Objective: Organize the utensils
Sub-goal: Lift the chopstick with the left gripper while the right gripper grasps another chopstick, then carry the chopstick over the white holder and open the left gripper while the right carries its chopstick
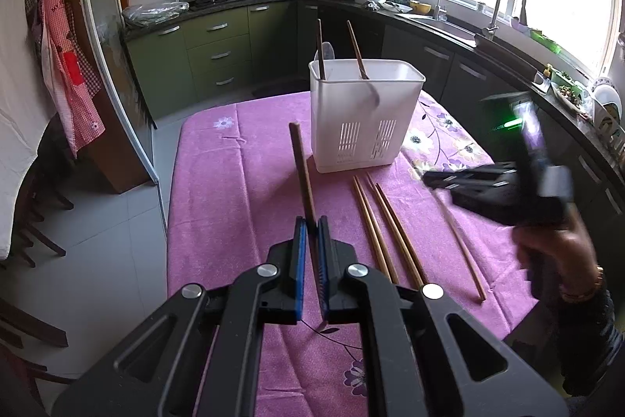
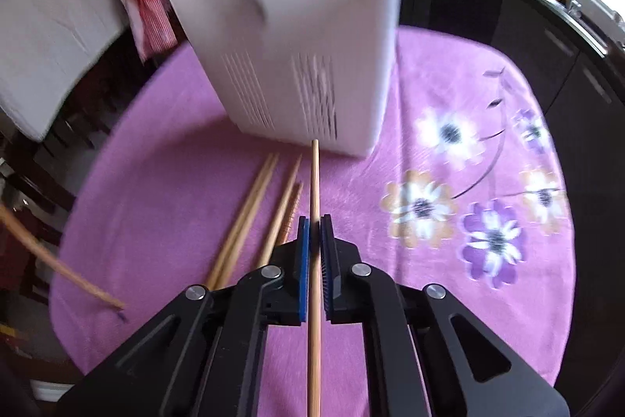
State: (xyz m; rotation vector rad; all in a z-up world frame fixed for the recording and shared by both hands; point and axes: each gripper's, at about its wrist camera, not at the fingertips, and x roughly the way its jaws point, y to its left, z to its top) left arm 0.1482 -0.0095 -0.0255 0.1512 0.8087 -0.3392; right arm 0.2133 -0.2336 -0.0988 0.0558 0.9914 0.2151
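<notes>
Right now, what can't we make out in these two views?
- Left wrist: right gripper is motion-blurred; how its jaws stand is unreadable there.
- Left wrist: lower part of the dark chopstick is hidden between the left gripper pads.
- Right wrist: white utensil holder is blurred, its top cut off by the frame edge; contents unseen.
- Right wrist: near end of the light chopstick runs off the bottom edge.

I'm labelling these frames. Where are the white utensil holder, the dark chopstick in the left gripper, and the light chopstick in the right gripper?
white utensil holder (image 1: 363,104): left wrist view, front wall.
dark chopstick (image 1: 302,169): left wrist view, shaft above the pads.
light chopstick (image 2: 315,182): right wrist view, shaft beyond the pads.
</notes>
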